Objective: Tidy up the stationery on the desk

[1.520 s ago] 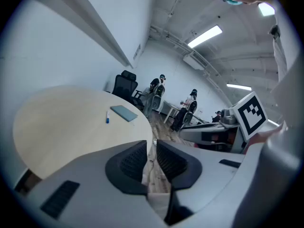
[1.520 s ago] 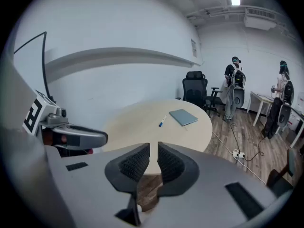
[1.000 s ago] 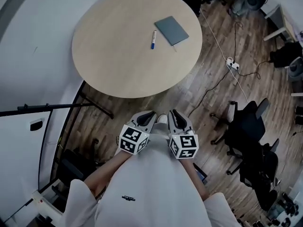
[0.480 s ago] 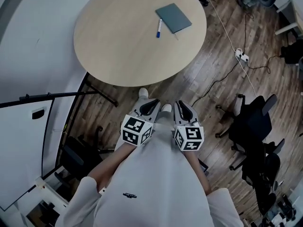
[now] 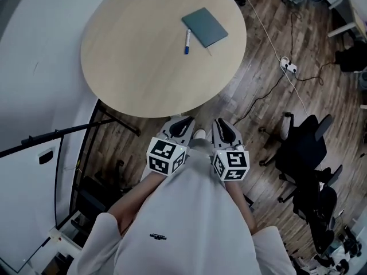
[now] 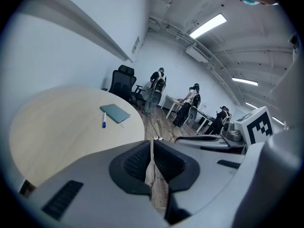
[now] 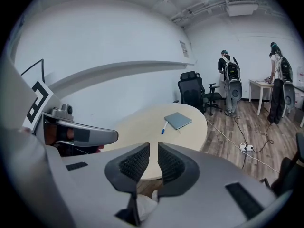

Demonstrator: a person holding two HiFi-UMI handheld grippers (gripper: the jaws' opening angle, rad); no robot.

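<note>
Ahead, white blue-capped marker pen [image 5: 187,41] lies pointing away, nearer my shut, empty left claw [image 5: 184,121]; right claw [image 5: 221,124] barely parted, empty.

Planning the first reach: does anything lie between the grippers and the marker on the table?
Nothing visible does. The marker lies beside the notebook on the far part of the round table; only bare tabletop separates it from the left gripper and right gripper, both held over the floor off the near edge.
</note>
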